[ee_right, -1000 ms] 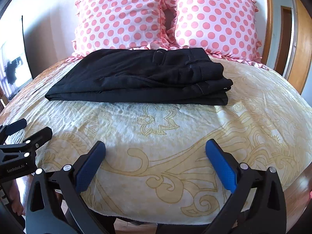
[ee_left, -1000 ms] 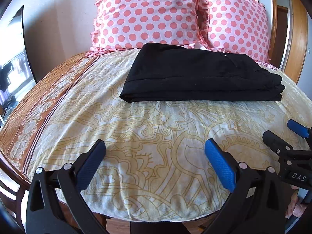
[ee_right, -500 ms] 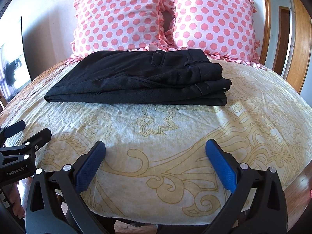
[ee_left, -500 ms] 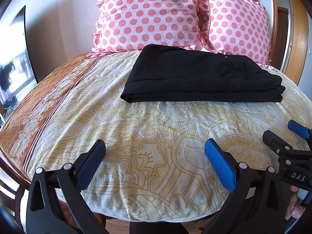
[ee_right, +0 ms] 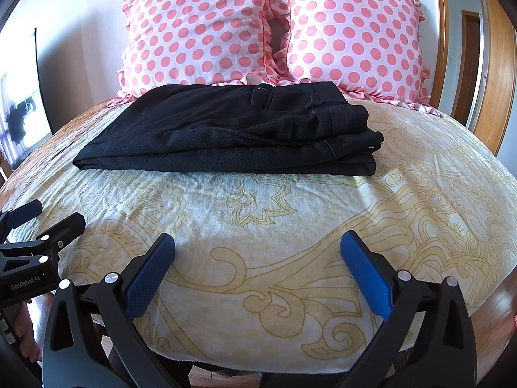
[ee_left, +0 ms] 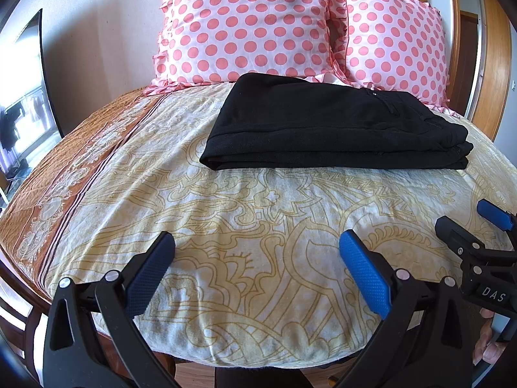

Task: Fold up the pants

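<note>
The black pants (ee_right: pixel 226 132) lie folded into a flat, layered stack on the bed (ee_right: pixel 258 232), at its far end just in front of two pink polka-dot pillows (ee_right: pixel 206 29). In the right wrist view the waistband and pocket end faces right, with the layers stepped at that edge; the folded edge runs along the left. The bedcover is cream with a yellow floral pattern, and in the left wrist view a brown patterned border (ee_left: pixel 64 174) runs down its left side.

The left gripper (ee_left: pixel 257 258) hovers over the near edge of the bed, well apart from the pants, its jaws spread wide with nothing between them. The right gripper (ee_right: pixel 258 258) hovers likewise over the near edge, jaws spread wide and empty. Each shows at the edge of the other's view: the right one at the left wrist camera's right margin, the left one at the right wrist camera's left margin. Neither touches the pants.
</note>
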A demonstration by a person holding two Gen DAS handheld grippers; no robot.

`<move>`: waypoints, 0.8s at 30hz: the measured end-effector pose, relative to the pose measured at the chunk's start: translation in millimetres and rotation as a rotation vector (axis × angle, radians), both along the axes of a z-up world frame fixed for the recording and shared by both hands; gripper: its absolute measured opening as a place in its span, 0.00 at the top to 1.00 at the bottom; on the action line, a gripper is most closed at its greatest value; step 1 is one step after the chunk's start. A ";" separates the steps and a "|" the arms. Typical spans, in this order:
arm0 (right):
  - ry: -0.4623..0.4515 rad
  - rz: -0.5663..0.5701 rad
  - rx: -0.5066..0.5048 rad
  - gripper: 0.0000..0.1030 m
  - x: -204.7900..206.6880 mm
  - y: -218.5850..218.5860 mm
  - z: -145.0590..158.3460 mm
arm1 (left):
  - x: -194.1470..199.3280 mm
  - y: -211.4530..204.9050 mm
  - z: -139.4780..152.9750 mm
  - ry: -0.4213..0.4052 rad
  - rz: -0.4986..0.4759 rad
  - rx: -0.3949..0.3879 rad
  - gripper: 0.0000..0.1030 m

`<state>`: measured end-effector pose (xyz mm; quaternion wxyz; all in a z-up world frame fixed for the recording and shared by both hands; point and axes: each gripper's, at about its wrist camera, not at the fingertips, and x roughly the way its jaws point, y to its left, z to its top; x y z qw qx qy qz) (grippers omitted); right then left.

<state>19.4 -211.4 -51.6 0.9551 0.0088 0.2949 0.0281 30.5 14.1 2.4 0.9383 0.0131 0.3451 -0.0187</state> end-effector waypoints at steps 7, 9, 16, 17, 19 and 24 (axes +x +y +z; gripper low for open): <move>0.000 0.000 0.000 0.01 0.0 0.1 0.1 | 0.3 -0.1 0.4 0.001 0.000 0.000 0.02; 0.000 0.000 0.000 0.01 0.1 0.0 0.0 | 0.4 0.0 0.6 0.001 0.000 0.000 0.02; 0.000 0.000 0.000 0.01 0.0 0.0 0.0 | 0.5 0.0 0.5 0.002 -0.001 0.000 0.02; 0.000 0.000 0.000 0.01 0.0 -0.2 0.0 | 0.5 -0.1 0.5 0.002 0.000 0.000 0.02; 0.000 0.000 0.000 0.01 0.0 -0.2 -0.1 | 0.7 -0.2 0.4 0.002 0.000 0.000 0.02; 0.000 0.000 0.000 0.01 -0.1 -0.1 0.0 | 1.9 0.0 -0.1 0.016 -0.002 0.002 0.02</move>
